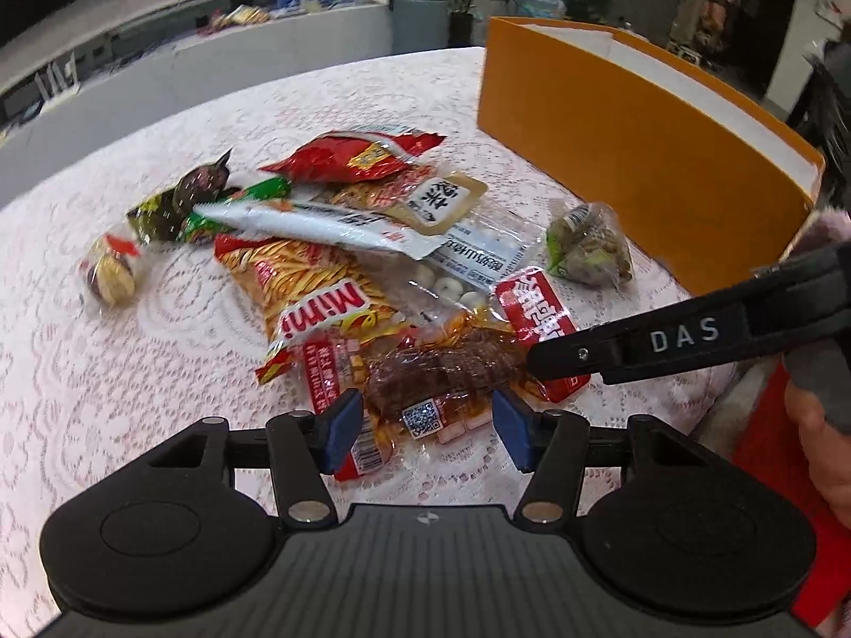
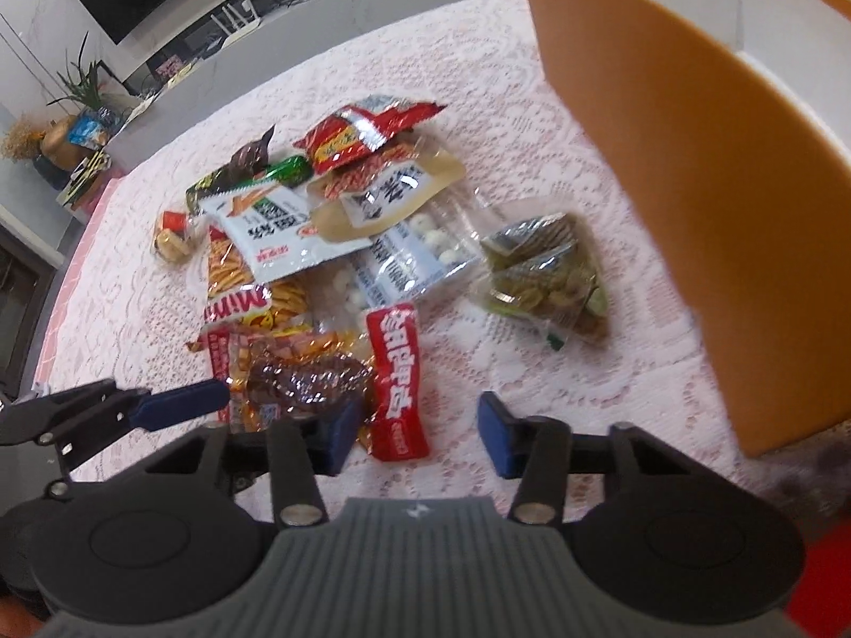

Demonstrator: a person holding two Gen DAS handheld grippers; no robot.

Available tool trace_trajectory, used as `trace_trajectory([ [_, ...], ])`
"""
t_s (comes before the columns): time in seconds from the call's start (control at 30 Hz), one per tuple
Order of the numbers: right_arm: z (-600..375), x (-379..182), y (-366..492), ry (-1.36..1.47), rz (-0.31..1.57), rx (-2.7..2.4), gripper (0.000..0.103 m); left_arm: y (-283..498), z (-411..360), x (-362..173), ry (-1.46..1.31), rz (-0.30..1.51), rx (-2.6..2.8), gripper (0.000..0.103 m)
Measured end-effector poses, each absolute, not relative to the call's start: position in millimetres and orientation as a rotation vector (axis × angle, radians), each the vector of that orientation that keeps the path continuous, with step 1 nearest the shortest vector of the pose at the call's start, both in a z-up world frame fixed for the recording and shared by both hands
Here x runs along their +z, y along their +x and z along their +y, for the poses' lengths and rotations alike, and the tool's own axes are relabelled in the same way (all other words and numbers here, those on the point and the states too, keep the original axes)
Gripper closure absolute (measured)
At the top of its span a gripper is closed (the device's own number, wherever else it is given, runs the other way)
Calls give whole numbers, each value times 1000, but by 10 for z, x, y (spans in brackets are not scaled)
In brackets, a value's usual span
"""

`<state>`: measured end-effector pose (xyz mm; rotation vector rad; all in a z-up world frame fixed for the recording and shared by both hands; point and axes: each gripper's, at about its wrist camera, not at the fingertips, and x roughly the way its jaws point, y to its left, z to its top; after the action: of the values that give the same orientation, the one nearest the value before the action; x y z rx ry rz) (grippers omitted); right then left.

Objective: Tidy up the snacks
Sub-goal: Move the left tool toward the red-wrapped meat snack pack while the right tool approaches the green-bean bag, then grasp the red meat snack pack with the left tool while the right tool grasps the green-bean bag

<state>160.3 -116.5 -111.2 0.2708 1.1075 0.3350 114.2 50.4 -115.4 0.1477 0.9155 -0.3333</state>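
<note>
A pile of snack packets lies on the lace-covered table [image 1: 133, 351]. Nearest is a clear packet of dark dried meat [image 1: 441, 372] with a red end [image 1: 537, 313]; it also shows in the right wrist view [image 2: 308, 377]. My left gripper [image 1: 428, 428] is open, its blue pads on either side of the packet's near edge. My right gripper [image 2: 415, 436] is open over the packet's red end [image 2: 396, 377]; its finger [image 1: 574, 356] touches the packet in the left wrist view. An open orange box [image 1: 638, 133] stands at the right.
A yellow Mimi packet [image 1: 314, 292], a white packet [image 2: 271, 234], a red packet [image 1: 351, 154], a clear bag of white balls [image 2: 420, 260] and a green nut bag [image 2: 553, 276] lie in the pile. A small wrapped snack [image 1: 111, 271] lies apart at the left.
</note>
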Motion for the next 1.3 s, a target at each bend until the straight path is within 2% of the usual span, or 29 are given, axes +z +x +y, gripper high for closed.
trace_trajectory([
  [0.07, -1183, -1117, 1587, 277, 1112, 340, 77, 1117, 468, -1170, 186, 899, -335, 37],
  [0.1, -1185, -1116, 1580, 281, 1110, 346, 87, 1101, 458, -1172, 202, 889, -334, 37],
  [0.23, -1166, -1056, 1529, 264, 1064, 361, 98, 1067, 431, -1174, 232, 860, -346, 35],
  [0.3, -1168, -997, 1487, 250, 1026, 363, 100, 1048, 416, -1171, 239, 852, -358, 35],
  [0.43, -1227, -910, 1437, 281, 955, 382, 103, 994, 332, -1167, 280, 820, -397, 31],
  [0.83, -1384, -880, 1464, 446, 922, 427, 103, 892, 31, -1270, 537, 641, -357, 22],
  [1.03, -1439, -868, 1470, 514, 916, 442, 103, 891, -161, -1467, 738, 611, -289, 24],
  [1.13, -1434, -882, 1475, 511, 920, 440, 103, 915, -166, -1475, 747, 601, -262, 34],
  [1.3, -1411, -877, 1468, 491, 920, 437, 103, 891, -236, -1526, 800, 590, -251, 40],
])
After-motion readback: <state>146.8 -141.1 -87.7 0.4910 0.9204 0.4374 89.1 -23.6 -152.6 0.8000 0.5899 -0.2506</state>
